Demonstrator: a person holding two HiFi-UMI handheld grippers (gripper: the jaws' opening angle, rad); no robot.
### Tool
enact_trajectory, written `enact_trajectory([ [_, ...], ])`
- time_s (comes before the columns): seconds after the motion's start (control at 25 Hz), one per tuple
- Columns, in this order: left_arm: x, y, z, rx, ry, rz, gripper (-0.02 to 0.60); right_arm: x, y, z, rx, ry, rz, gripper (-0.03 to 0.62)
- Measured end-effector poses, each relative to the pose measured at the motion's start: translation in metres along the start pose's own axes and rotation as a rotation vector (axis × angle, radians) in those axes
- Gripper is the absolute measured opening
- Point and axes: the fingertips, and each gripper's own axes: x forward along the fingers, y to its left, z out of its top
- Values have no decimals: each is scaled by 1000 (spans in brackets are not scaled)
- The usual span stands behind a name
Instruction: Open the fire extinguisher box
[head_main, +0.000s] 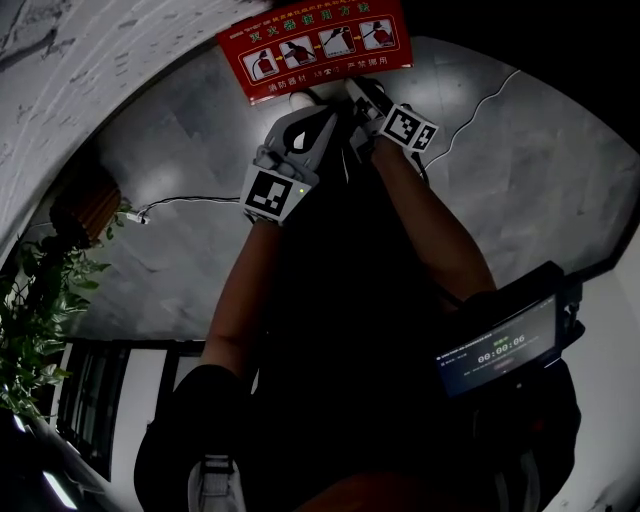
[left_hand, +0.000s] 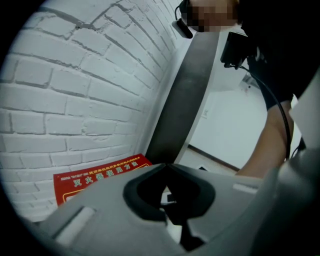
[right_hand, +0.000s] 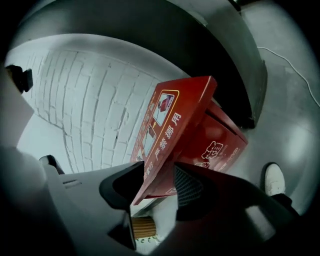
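Observation:
The red fire extinguisher box (right_hand: 222, 145) stands on the floor by a white brick wall. Its printed lid (right_hand: 172, 117) is lifted, edge toward me. In the right gripper view, my right gripper (right_hand: 160, 182) is open, and the lid's lower edge passes between its jaws without being pinched. From the head view, the lid (head_main: 315, 45) is at the top, with both grippers just below it: left gripper (head_main: 300, 108), right gripper (head_main: 362, 92). The left gripper (left_hand: 167, 166) has its jaw tips together, holding nothing, and the red lid (left_hand: 100, 177) lies to its lower left.
A white brick wall (left_hand: 75, 100) backs the box, and a dark pillar (left_hand: 185, 100) rises beside it. A white cable (head_main: 480, 100) runs across the grey floor. A potted plant (head_main: 40, 300) is at the left. A shoe (right_hand: 274, 179) rests near the box.

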Motion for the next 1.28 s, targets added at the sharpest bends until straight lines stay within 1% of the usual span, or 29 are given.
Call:
enact_trajectory([
  [0.12, -2, -2, 0, -12, 24, -4, 2, 4, -6, 1, 46, -5, 9, 179],
  [0.24, -4, 0, -2, -18, 27, 0, 2, 8, -12, 2, 72, 0, 6, 178],
  [0.28, -4, 2, -2, -19, 27, 3, 2, 10, -14, 2, 72, 5, 1, 167],
  [0.32, -5, 3, -1, -19, 25, 4, 2, 11, -15, 3, 71, 8, -2, 135],
  [0.48, -6, 8, -1, -14, 7, 10, 2, 8, -9, 4, 88, 0, 12, 111],
  [0.64, -7, 6, 0, -19, -6, 11, 2, 0, 7, 8, 94, -14, 41, 101],
  [0.8, -9, 1, 1, -41, -2, 13, 2, -9, 32, 12, 45, -16, 103, 99],
  [1.04, -8, -5, 3, -34, -27, 1, 2, -21, 72, 25, -55, -41, 185, 100],
  [1.12, -9, 1, 11, -35, -43, 10, 2, -17, 91, 34, -91, -58, 223, 97],
  [1.28, -16, 19, 30, -31, -78, 29, 2, 0, 130, 55, -149, -85, 285, 70],
])
